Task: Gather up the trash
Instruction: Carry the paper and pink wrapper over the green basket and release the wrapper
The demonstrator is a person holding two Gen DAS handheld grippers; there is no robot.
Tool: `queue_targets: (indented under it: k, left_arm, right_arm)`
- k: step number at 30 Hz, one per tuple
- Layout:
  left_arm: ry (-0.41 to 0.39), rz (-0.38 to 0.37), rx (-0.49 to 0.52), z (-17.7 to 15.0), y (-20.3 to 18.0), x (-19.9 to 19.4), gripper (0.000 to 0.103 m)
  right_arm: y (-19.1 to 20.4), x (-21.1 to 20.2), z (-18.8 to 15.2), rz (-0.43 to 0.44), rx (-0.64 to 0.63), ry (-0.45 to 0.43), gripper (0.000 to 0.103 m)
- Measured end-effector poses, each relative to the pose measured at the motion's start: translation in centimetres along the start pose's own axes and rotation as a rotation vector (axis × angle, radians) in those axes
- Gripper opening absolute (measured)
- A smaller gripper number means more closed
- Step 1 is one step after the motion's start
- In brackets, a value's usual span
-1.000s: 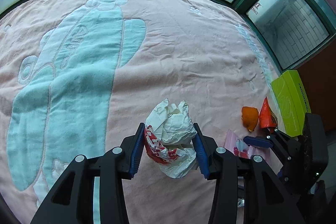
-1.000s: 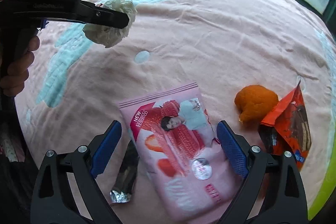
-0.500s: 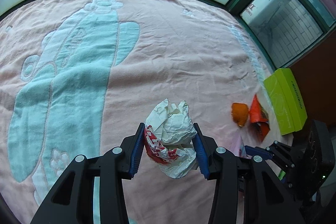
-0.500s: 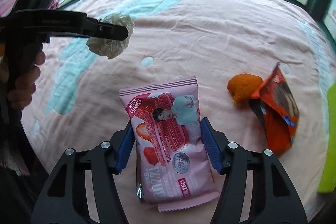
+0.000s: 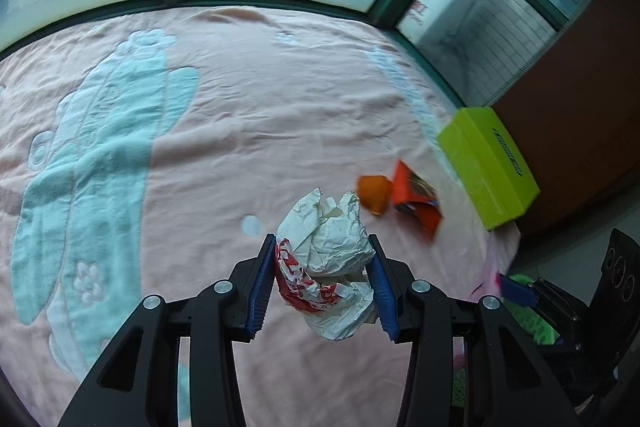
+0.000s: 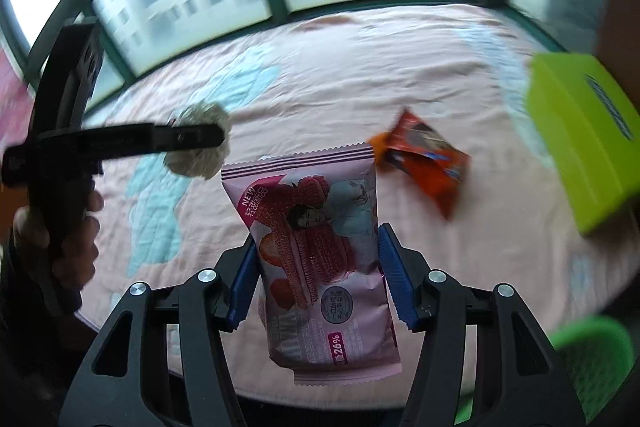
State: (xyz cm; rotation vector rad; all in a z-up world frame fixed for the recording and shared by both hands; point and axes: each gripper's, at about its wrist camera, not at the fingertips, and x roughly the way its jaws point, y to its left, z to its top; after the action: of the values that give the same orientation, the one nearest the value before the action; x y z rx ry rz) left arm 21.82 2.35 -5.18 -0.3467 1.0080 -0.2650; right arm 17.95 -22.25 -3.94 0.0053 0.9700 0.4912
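While left gripper (image 5: 323,285) clamps crumpled paper (image 5: 328,263), right gripper (image 6: 316,281) pinches glossy pink packet (image 6: 320,255).

My right gripper (image 6: 318,279), which a second ago stood wide open over the pink snack packet (image 6: 320,255) lying flat on the pink blanket (image 6: 360,75), now pinches that packet by its sides and carries it lifted off the cloth, its lower edge hanging past the blanket's near edge. Both my tools now sit higher and farther right, so the lime-green box (image 5: 486,165) comes fully into sight, and a green basket (image 6: 592,359) appears at the near right.
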Motion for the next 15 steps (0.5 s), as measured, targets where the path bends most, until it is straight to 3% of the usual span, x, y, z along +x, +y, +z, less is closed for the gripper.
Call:
queue_targets:
  k: [9,15]
  left_arm:
    - [0.011,-0.086,0.103,-2.3,-6.3,-0.7,0.043]
    - [0.029,-0.146,0.177,-3.8,-11.1,-0.5,0.043]
  right_arm:
    - [-4.1,-8.5,-4.8,-0.149,0.200,-0.167,0.057]
    - [-7.3,-13.0,-8.6,-0.251,0.332,-0.230,0.057]
